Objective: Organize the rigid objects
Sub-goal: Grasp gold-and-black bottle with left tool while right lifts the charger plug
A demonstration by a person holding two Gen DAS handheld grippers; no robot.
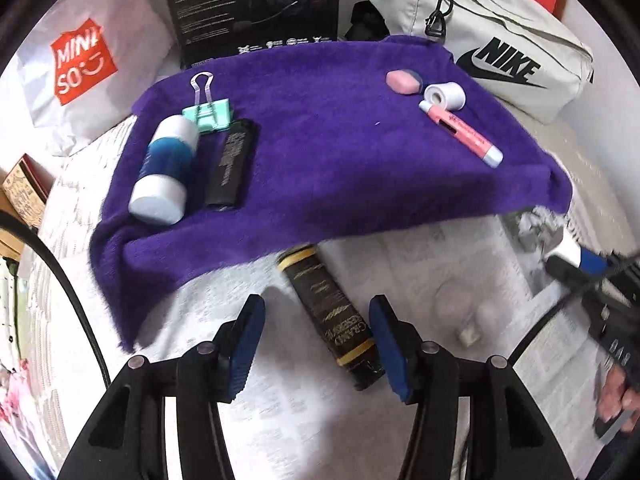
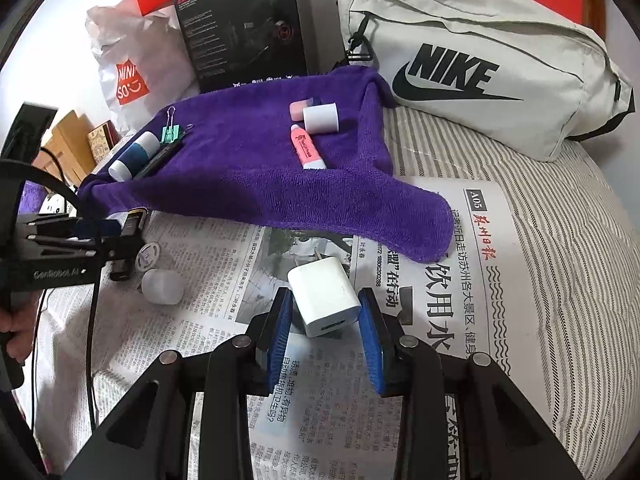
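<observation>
A striped bed cover carries everything, with newspaper spread over its near part. At the back lie a pale Nike bag, a white Miniso bag and a black box.

A purple towel lies across the middle, its near edge over the newspaper. On its left side a blue-and-white tube, a black lighter and a green binder clip sit close together. On its right side a pink pen lies beside a white cap and a pink eraser.

The left gripper stands part open over the newspaper. A dark tube with gold bands lies between its fingers, clear of the left pad and just beside the right one; whether that pad touches it cannot be told.

The right gripper straddles a white charger above the newspaper. The jaws are narrow; the left pad touches the charger's side, and the right pad sits at its far corner, so it appears held.

A frosted cap rests on the newspaper near the left gripper.
</observation>
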